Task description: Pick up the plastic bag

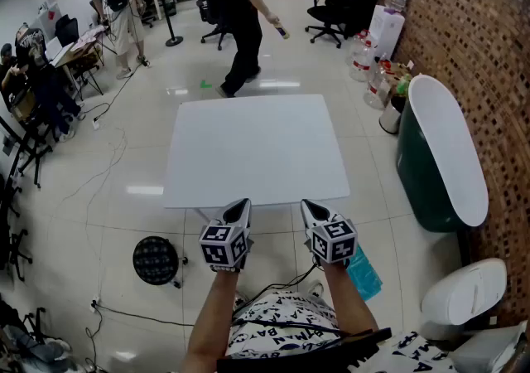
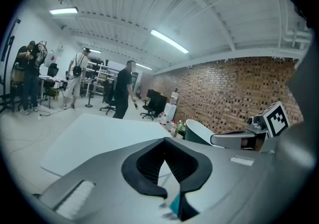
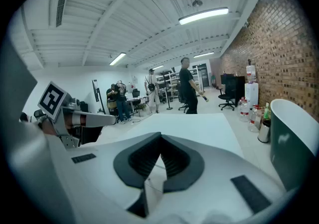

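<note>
Two grippers, both in front of the person at the near edge of the table. The left gripper (image 1: pixel 241 205) has its jaws pressed together with nothing between them. The right gripper (image 1: pixel 307 205) is the same, jaws together and empty. They sit side by side, apart from each other, with the tips pointing at the table edge. Each has one marker cube.

One white square table (image 1: pixel 257 147), top bare.

One plastic bag (image 1: pixel 364 273), teal-blue and crumpled. It lies on the floor just right of the person's right forearm, below and behind the right gripper, and is not on the table. Neither gripper touches it.

One round black stool (image 1: pixel 156 259) stands on the floor left of the left gripper. One dark green tub (image 1: pixel 424 176) with a white top is right of the table, against the brick wall (image 1: pixel 480 40). One white bin (image 1: pixel 464 290) sits at lower right.

Beyond the table, one person in black (image 1: pixel 236 19) is in mid-stride. One person in light clothes (image 1: pixel 124 7) stands farther left. More people are at the desks at far left, too small to count. One black office chair (image 1: pixel 325 13) stands near the brick wall. There are water jugs by the wall, number unclear.
</note>
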`<state>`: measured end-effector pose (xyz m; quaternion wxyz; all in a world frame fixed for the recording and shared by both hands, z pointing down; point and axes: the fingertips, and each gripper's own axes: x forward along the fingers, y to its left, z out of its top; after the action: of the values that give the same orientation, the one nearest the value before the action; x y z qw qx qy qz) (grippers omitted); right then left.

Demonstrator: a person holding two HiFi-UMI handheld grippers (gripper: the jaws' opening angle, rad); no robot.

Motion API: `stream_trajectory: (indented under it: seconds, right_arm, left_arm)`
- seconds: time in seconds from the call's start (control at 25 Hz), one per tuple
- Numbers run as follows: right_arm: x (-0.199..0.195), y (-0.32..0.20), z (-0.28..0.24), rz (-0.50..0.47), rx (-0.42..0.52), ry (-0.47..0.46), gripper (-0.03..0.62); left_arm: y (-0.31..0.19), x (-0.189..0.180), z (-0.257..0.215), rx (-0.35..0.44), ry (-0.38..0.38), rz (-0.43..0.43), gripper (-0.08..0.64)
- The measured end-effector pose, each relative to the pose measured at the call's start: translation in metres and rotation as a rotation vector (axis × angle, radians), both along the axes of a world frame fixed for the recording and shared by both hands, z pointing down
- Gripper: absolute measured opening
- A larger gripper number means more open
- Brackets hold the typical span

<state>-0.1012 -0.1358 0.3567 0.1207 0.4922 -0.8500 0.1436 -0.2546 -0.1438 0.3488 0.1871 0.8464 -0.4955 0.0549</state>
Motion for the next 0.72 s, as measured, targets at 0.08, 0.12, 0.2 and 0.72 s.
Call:
stream_trajectory:
  seconds: [0.08,0.12,0.2,0.72]
  right_arm:
    - [0.0,0.017,0.011,-0.002,-0.029,-0.02,0.009]
    - [0.001,0.025,0.015,-0.003,-0.043,-0.029,0.011]
    - [0.002,0.036,0.021,-0.001,-0.06,-0.047,0.013]
    - [0.09,0.064,0.087,0.22,-0.165,-0.117,0.275]
  left_arm:
    - [0.018,0.002,0.012,-0.036,0.003,0.001,0.0]
    - [0.026,0.003,0.017,-0.052,0.004,0.004,0.0]
    - [0.037,0.008,0.024,-0.074,0.003,0.015,0.0]
    - [0.051,0.122,0.068,-0.161,-0.048,0.25,0.0]
